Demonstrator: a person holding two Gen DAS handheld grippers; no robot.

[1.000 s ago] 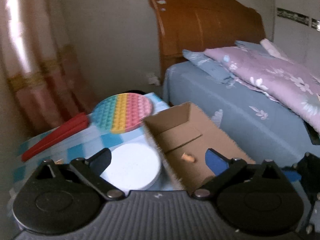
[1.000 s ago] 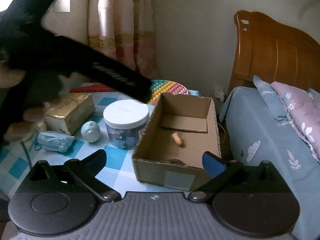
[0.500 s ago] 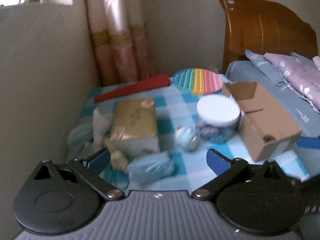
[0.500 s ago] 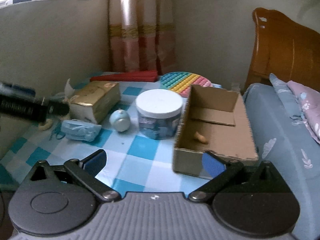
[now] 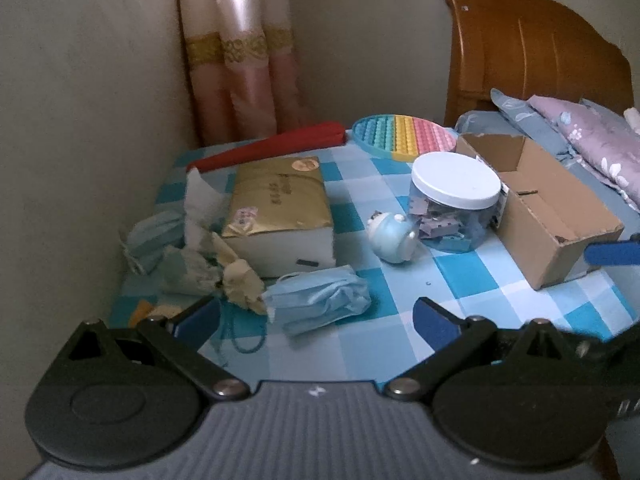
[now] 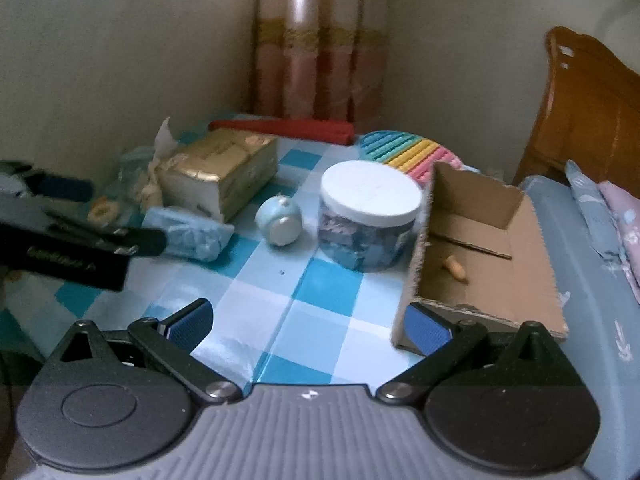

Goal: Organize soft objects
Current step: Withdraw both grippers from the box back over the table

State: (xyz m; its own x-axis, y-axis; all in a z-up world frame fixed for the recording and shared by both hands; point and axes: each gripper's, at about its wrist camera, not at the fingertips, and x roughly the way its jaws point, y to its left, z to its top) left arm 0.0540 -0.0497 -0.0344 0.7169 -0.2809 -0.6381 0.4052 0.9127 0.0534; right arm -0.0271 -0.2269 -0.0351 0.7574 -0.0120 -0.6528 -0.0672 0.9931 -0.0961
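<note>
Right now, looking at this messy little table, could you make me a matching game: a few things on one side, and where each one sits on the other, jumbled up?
Things:
1. crumpled blue face mask
2. small orange piece
3. red folded fan
4. round blue toy

Places:
A. at the far edge of the table, by the curtain
B. inside the cardboard box
C. nearest the open left gripper, in front of the gold tissue pack
D. just beside the white-lidded jar

Pairs: 1-C, 2-B, 3-A, 4-D
</note>
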